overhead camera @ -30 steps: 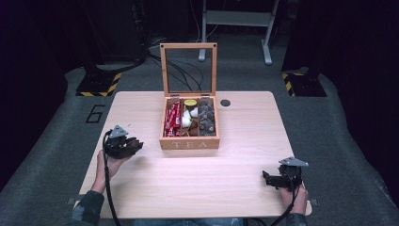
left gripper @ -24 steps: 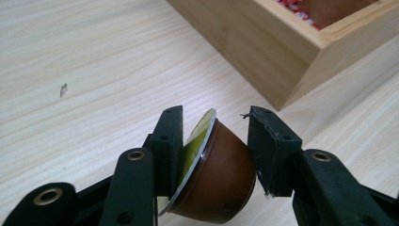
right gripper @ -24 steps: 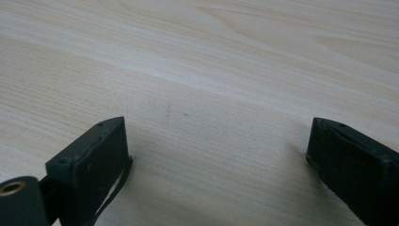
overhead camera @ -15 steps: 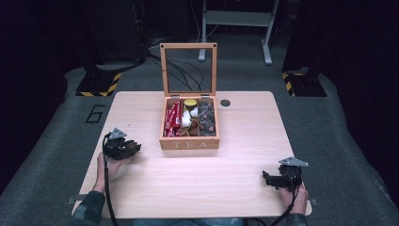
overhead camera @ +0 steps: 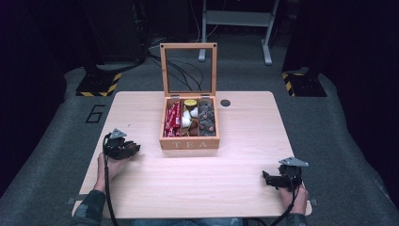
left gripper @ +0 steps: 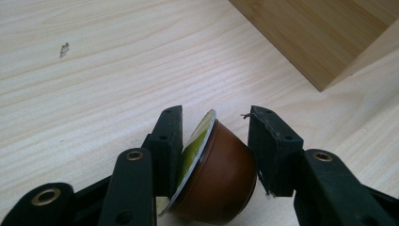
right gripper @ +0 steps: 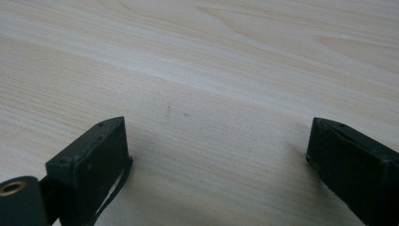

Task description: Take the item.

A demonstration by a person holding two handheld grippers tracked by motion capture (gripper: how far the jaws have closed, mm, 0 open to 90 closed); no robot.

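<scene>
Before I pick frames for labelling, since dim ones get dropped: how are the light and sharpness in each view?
High view: table lit evenly, surroundings dark, tea box contents soft and small. Left gripper view: bright and crisp, brown capsule sharp in the left tool. Right gripper view: even light, faint shadows beside the right tool.

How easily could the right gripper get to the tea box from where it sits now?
Probably yes: the right gripper, jaws open and holding nothing, sits near the table edge, and only bare wood lies between it and the tea box, whose lid stands open.

Two black fingers (right gripper: 89, 160) wide apart over bare pale wooden table (right gripper: 211, 70), nothing between them.
</scene>
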